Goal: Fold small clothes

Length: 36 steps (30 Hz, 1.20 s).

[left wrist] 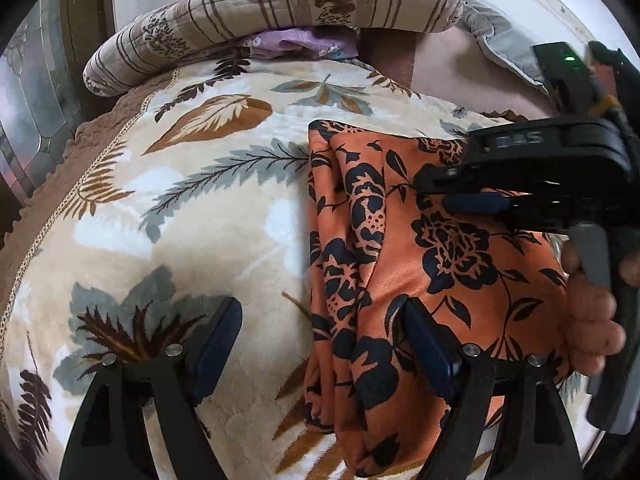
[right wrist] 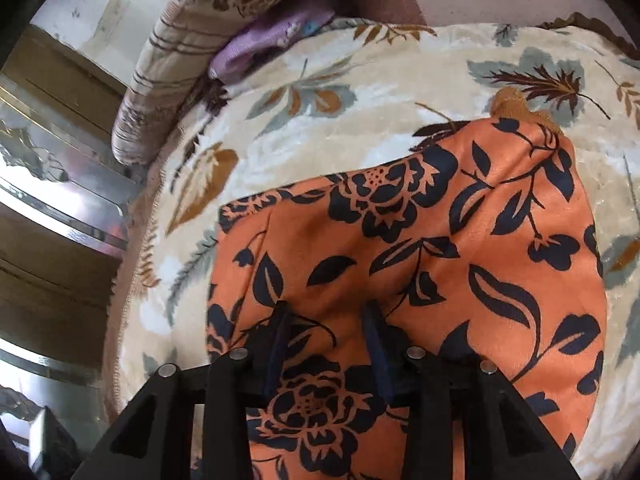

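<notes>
Nearest in the left wrist view: left gripper (left wrist: 320,344) tilted down over a bed, jaws spread wide, nothing clamped. One finger (left wrist: 218,332) over the leaf-print blanket (left wrist: 224,216), the other finger over the orange cloth (left wrist: 452,264).

Orange cloth with dark flower print lying folded on the blanket, long edge with layered folds along its left side, spread flat toward the right.

Beyond, at the right edge: right gripper (left wrist: 460,196) reaching in sideways over the cloth, held by a hand (left wrist: 592,300) wrapped round its grey handle. Raised letters on its black body, too blurred to read. Small green light lit on the unit behind it.

In the right wrist view: right gripper (right wrist: 326,320) pointed down at the cloth (right wrist: 440,240), jaws part-open and narrow, tips right at the fabric; cannot tell whether any fabric is pinched.

No containers in view.

Farther back: purple cloth (left wrist: 296,46) bunched at the blanket's far edge, tucked under a rolled striped quilt (left wrist: 280,4). Grey cushion (left wrist: 500,36) at the far right, white wall behind.
</notes>
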Tool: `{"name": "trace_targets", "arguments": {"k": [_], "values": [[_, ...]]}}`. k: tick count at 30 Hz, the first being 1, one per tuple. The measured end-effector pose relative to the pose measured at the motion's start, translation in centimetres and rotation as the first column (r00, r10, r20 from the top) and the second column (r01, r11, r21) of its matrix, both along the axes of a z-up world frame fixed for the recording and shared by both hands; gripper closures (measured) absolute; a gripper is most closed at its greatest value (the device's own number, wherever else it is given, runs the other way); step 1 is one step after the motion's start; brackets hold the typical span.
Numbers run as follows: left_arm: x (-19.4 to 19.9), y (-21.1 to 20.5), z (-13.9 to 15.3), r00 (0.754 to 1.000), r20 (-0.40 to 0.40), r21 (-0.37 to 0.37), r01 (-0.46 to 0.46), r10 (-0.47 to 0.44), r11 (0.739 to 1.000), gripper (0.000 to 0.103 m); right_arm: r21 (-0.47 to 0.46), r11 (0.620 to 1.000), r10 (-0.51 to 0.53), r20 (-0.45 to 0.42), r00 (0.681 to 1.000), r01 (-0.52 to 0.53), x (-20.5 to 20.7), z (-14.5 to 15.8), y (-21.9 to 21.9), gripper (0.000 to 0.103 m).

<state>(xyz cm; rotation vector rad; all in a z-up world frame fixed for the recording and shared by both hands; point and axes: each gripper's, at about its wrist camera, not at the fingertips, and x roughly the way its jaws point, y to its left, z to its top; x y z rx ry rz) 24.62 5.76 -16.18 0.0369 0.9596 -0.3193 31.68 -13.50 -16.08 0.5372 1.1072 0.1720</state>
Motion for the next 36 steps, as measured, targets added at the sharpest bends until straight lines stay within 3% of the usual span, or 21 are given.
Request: {"name": "trace_targets", "arguments": {"k": [4, 8, 13, 17, 24, 31, 36], "values": [[-0.1, -0.1, 0.0, 1.0, 0.005, 0.006, 0.0, 0.0, 1.0, 0.019, 0.067, 0.997, -0.029, 0.053, 0.998, 0.025, -2.1, 1.3, -1.8, 0.044], [-0.1, -0.1, -0.1, 1.0, 0.007, 0.009, 0.0, 0.0, 1.0, 0.019, 0.042, 0.998, -0.049, 0.133, 0.99, 0.044, -4.3, 3.5, -3.6, 0.037], [-0.1, -0.2, -0.1, 1.0, 0.011, 0.009, 0.001, -0.001, 1.0, 0.019, 0.037, 0.995, -0.099, 0.168, 0.981, 0.094, -7.1, 4.7, -6.9, 0.032], [0.0, -0.2, -0.1, 1.0, 0.005, -0.004, -0.002, 0.002, 1.0, 0.019, 0.036, 0.99, -0.14, 0.156, 0.978, 0.136, -8.9, 3.9, -9.8, 0.029], [0.3, -0.6, -0.2, 1.0, -0.007, -0.027, 0.007, -0.007, 1.0, 0.02, 0.133, 0.976, -0.186, 0.099, 0.978, 0.172, -10.4, 0.4, -12.9, 0.029], [1.7, -0.3, -0.9, 0.993, -0.109, -0.156, 0.021, -0.038, 0.988, 0.019, 0.252, 0.958, -0.155, 0.051, 0.987, 0.137, -9.6, -3.2, -13.3, 0.028], [3.3, -0.7, -2.9, 0.956, -0.268, -0.316, 0.03, -0.119, 0.948, 0.017, 0.334, 0.937, -0.131, 0.064, 0.989, 0.102, -9.3, -4.8, -12.9, 0.021]]}}
